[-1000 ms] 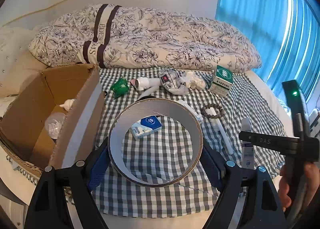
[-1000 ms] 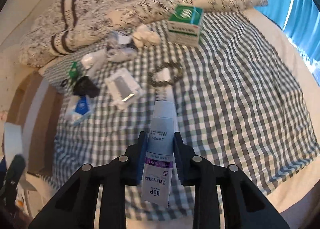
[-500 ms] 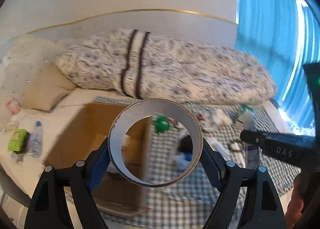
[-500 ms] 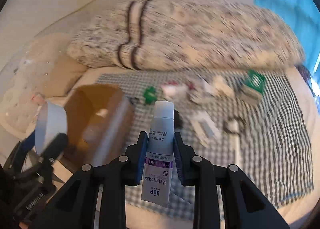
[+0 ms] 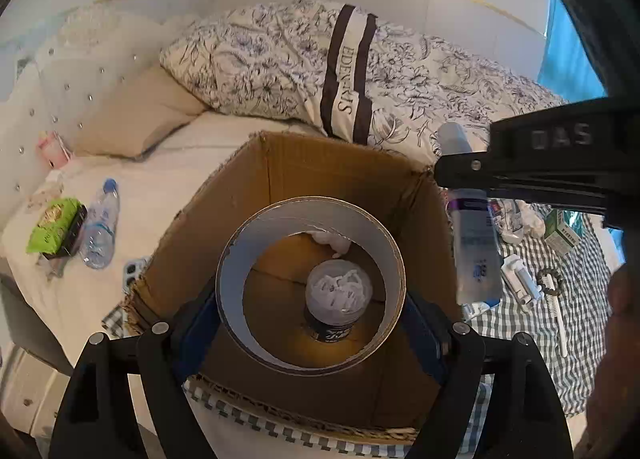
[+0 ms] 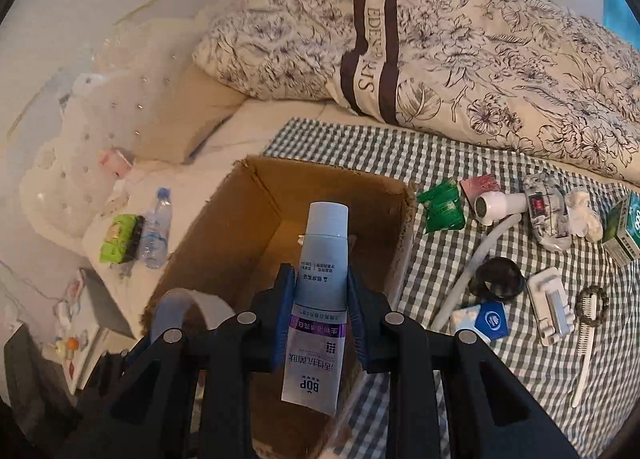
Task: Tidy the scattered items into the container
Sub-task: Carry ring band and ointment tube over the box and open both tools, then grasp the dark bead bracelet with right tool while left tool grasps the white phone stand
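The left gripper [image 5: 310, 301] has its jaws spread wide and pressed against the outer sides of a broad grey roll of tape with a brown rim [image 5: 236, 283], holding it on edge. Straight ahead of those jaws, and seen through the roll's hole, is the inside of the open brown cardboard box [image 5: 280, 167]; on its floor lie a clear round-topped jar with a dark base [image 5: 338, 299] and, farther forward, a small white lump [image 5: 332, 241].

The right gripper [image 6: 320, 311] pinches a pale blue and white squeeze tube with a purple band [image 6: 322, 259] across its middle, cap pointing forward beyond the jaws and over the box's open top. In the left wrist view this tube hangs to the right of the tape, just past the box's right wall.

To the right of the right jaws, on the green-and-white checked cloth [image 6: 500, 371], lie a green foil packet [image 6: 442, 207], a white handheld device with a hose [image 6: 498, 205], a black ring-shaped object [image 6: 498, 277], a blue and white pack [image 6: 480, 319], a white clip holder [image 6: 550, 307] and a white comb [image 6: 586, 343]. To the left of both pairs of jaws, on the cream sheet, rest a clear plastic water bottle with a blue cap [image 5: 100, 229] and a lime green packet [image 5: 54, 225]
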Demonstrator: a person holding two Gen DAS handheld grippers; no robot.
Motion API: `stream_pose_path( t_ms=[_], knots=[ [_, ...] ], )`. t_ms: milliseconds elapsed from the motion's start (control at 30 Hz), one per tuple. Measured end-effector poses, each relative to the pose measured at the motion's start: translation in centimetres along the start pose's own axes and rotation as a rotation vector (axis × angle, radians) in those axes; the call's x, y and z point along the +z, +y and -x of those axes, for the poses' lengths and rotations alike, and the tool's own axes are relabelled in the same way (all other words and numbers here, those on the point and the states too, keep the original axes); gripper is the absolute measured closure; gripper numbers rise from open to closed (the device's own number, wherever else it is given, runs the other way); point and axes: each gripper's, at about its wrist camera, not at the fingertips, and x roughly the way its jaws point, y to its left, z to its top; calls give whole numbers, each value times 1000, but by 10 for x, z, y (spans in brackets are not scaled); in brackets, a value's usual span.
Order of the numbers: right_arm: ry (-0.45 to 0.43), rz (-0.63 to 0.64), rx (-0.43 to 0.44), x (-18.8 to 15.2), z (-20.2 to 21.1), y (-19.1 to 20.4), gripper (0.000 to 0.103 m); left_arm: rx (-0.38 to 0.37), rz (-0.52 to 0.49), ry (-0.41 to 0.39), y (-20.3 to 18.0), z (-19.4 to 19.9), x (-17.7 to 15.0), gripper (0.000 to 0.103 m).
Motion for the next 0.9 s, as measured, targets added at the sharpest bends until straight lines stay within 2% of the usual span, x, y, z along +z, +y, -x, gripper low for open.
stream_pose_path(
  t_ms=[100, 133, 167, 200, 233, 367, 500, 633, 900],
  knots=[
    [15, 1, 3, 0, -13, 1, 74, -13, -1, 14, 2, -9, -1, 16],
    [13, 2, -2, 0, -15, 2, 58, -11, -7, 20, 1, -11, -2, 9],
    [7, 14, -9, 0, -17, 2, 46, 4, -13, 17, 0, -12, -1, 6],
    [-6, 24, -19, 1, -16, 3, 30, 13, -18, 8, -2, -12, -1, 6],
    [-37, 34, -45, 0, -11, 4, 27, 13, -25, 1, -3, -11, -1, 5],
    [-93, 66, -96, 2, 6, 3, 28, 12, -28, -4, -9, -8, 1, 3],
    [-139, 55, -146, -4, 28, -23, 28, -14, -46, -24, -26, 2, 2, 3],
    [-148, -15, -151, -16, 48, -80, 28, -69, -86, -51, -61, 12, 4, 3],
    [-133, -178, -290, -67, 83, -235, 28, -200, -174, -49, -150, 7, -3, 0]
  ],
)
